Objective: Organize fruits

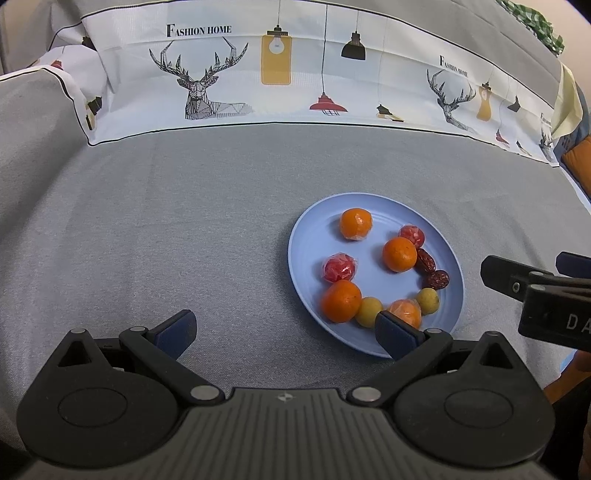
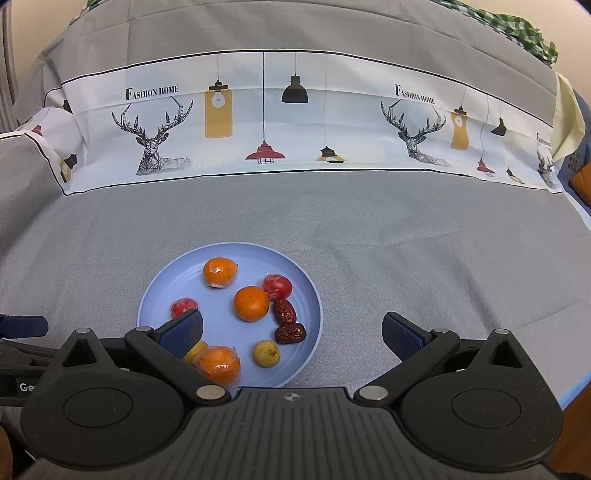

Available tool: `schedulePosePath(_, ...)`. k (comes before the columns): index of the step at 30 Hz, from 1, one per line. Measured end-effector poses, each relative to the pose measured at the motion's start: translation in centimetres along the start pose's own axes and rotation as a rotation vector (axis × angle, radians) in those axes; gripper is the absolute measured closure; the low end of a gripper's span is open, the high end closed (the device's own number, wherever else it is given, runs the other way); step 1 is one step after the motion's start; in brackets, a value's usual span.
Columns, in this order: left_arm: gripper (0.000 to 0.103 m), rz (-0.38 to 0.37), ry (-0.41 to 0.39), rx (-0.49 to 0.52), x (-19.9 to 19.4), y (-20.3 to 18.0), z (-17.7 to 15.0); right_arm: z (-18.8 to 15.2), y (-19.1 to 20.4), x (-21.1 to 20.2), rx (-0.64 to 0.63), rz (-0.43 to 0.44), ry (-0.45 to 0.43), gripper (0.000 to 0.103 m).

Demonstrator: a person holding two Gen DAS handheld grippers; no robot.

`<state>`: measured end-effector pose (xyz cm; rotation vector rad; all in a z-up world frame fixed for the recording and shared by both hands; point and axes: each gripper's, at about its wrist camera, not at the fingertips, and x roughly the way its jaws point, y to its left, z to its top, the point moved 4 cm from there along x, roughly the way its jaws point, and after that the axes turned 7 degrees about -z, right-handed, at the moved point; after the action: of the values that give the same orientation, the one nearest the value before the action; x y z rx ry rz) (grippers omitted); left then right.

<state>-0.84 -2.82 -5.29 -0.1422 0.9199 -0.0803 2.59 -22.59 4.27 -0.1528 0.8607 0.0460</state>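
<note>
A light blue plate [image 1: 306, 254] [image 2: 159, 291] on the grey cloth holds several fruits: oranges, some in clear wrap [image 1: 355, 223] [image 2: 251, 303], wrapped red tomatoes [image 1: 339, 268] [image 2: 277, 287], two dark red dates [image 1: 436, 279] [image 2: 290, 333], and small yellow fruits [image 1: 428, 300] [image 2: 266, 353]. My left gripper [image 1: 286, 334] is open and empty, low in front of the plate's left side. My right gripper [image 2: 293, 334] is open and empty, just in front of the plate's near right edge; it also shows at the right in the left wrist view [image 1: 535, 284].
A white printed cloth band with deer and lamps [image 1: 258, 74] [image 2: 277, 125] runs across the back of the grey tablecloth. A green checked cloth [image 2: 517, 29] lies at the far right. An orange object [image 1: 580, 158] sits past the table's right edge.
</note>
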Motion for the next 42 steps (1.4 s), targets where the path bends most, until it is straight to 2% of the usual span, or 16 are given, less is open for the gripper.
schedulePosePath(42,0.000,-0.011,-0.009,0.026,-0.13,-0.47,0.07,0.14,0.28,-0.12,-0.010,0.000,-0.002,0.001)
